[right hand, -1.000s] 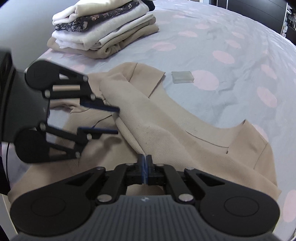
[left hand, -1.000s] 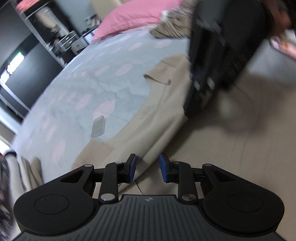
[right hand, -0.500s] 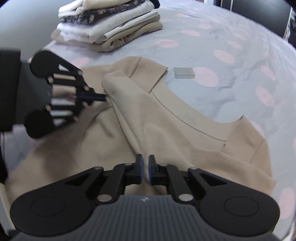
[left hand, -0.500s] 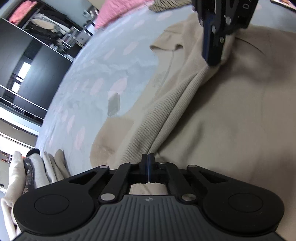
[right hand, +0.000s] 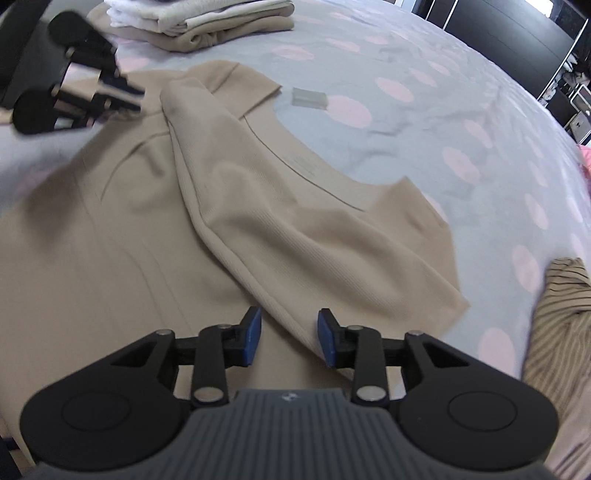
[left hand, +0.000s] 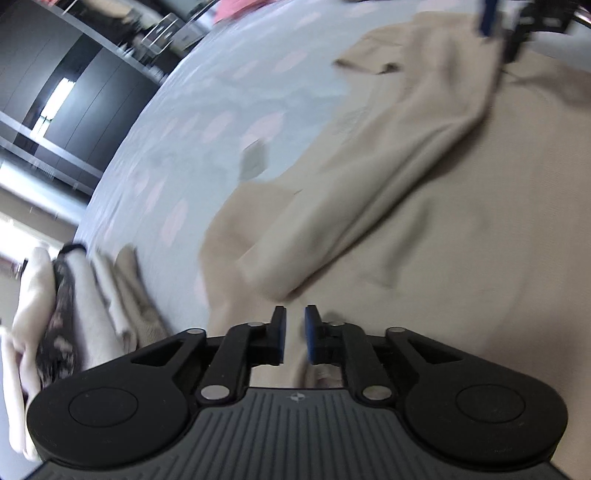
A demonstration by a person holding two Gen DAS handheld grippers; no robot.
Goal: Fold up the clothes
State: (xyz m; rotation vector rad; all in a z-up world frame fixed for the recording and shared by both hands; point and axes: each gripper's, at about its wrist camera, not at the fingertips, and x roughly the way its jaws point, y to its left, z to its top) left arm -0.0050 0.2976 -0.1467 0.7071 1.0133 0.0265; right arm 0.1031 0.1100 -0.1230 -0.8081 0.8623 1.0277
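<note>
A beige top [right hand: 110, 240] lies flat on the bed, with one side folded over as a long band [right hand: 258, 206] across its body; the same band [left hand: 388, 192] shows in the left wrist view. My right gripper [right hand: 290, 336] hovers at the band's near end. Its jaws are opening, and the fold's edge lies between the pads without being pressed. My left gripper [left hand: 293, 332] is a little apart and opening, with only flat fabric below it. It appears blurred [right hand: 122, 96] just left of the band's far end.
A stack of folded clothes [right hand: 207, 22] sits at the far end of the dotted bedspread [right hand: 424, 129]. A small clear square [right hand: 309, 98] lies beyond the neckline. A striped garment [right hand: 554, 314] lies at the right. Dark shelves [left hand: 74, 92] stand beyond the bed.
Both grippers, earlier shut on the fold, have opened and let it go. The folded band now rests on the top, and both hands have drawn back from it.
</note>
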